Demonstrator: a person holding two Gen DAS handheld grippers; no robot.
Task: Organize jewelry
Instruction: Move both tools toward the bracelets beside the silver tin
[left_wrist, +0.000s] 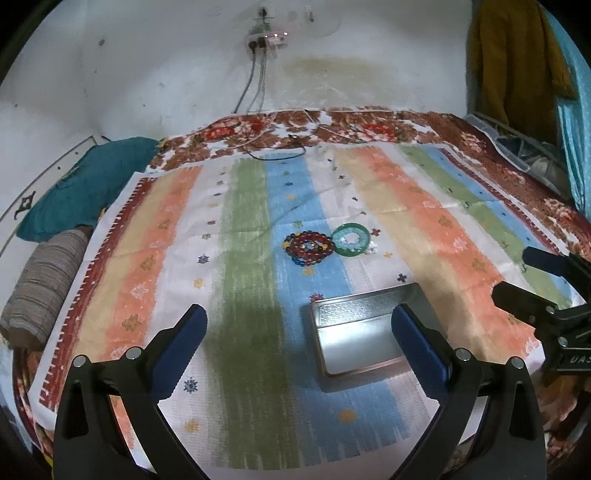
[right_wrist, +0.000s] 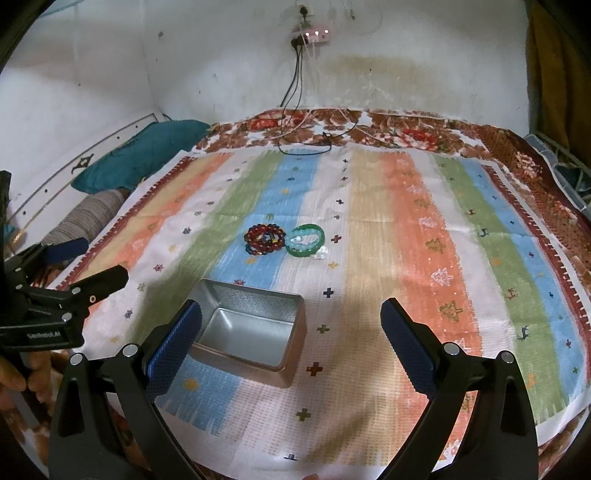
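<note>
A pile of dark red bead bracelets (left_wrist: 308, 247) (right_wrist: 265, 239) lies on the striped cloth, touching a green bangle (left_wrist: 351, 240) (right_wrist: 306, 240) with pale blue beads inside it. An open, empty metal tin (left_wrist: 360, 332) (right_wrist: 245, 332) sits nearer to me. My left gripper (left_wrist: 299, 332) is open and empty, hovering above the cloth with the tin by its right finger. My right gripper (right_wrist: 291, 332) is open and empty, with the tin by its left finger. Each gripper shows in the other's view: the right one (left_wrist: 517, 273), the left one (right_wrist: 96, 262).
The striped cloth (left_wrist: 184, 229) (right_wrist: 424, 229) covers a floral bedspread (left_wrist: 369, 129). A teal pillow (left_wrist: 88, 184) (right_wrist: 144, 158) and a striped bolster (left_wrist: 40, 288) lie at the left. Cables (right_wrist: 306, 144) hang from a wall socket onto the far edge.
</note>
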